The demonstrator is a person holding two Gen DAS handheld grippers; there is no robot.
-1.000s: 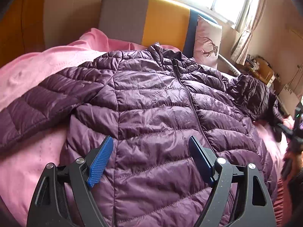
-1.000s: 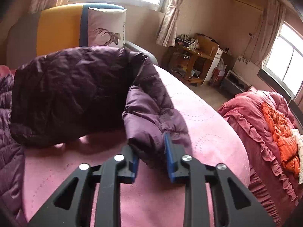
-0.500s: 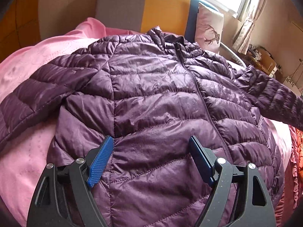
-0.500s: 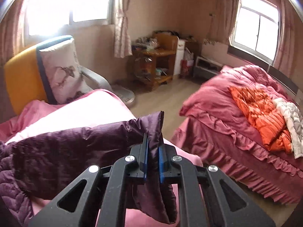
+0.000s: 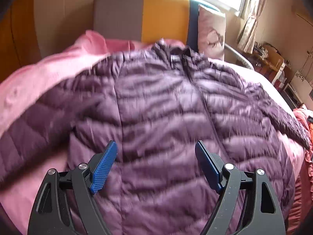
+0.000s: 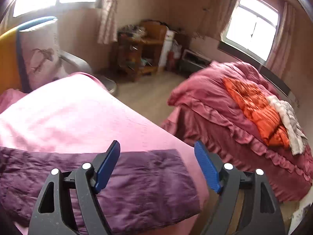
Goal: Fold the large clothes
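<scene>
A purple quilted down jacket (image 5: 160, 105) lies spread front-up on a pink bedspread (image 5: 45, 72), zipper down the middle and collar toward the headboard. My left gripper (image 5: 156, 166) is open and empty, hovering over the jacket's lower front. In the right wrist view the jacket's right sleeve (image 6: 140, 180) lies flat on the pink bedspread (image 6: 78, 117), its cuff near the bed's edge. My right gripper (image 6: 157, 165) is open and empty just above the sleeve end.
A grey, yellow and blue headboard (image 5: 144, 17) and a deer-print pillow (image 5: 211, 29) stand behind the jacket. A second bed (image 6: 225, 117) with red covers, an orange jacket (image 6: 256, 107) and a grey garment stands to the right across a strip of floor. A cluttered wooden shelf (image 6: 142, 51) stands by the wall.
My right gripper pulled the sleeve out sideways, then opened and let it go flat on the bed. The left gripper stayed open and shifted slightly over the jacket.
</scene>
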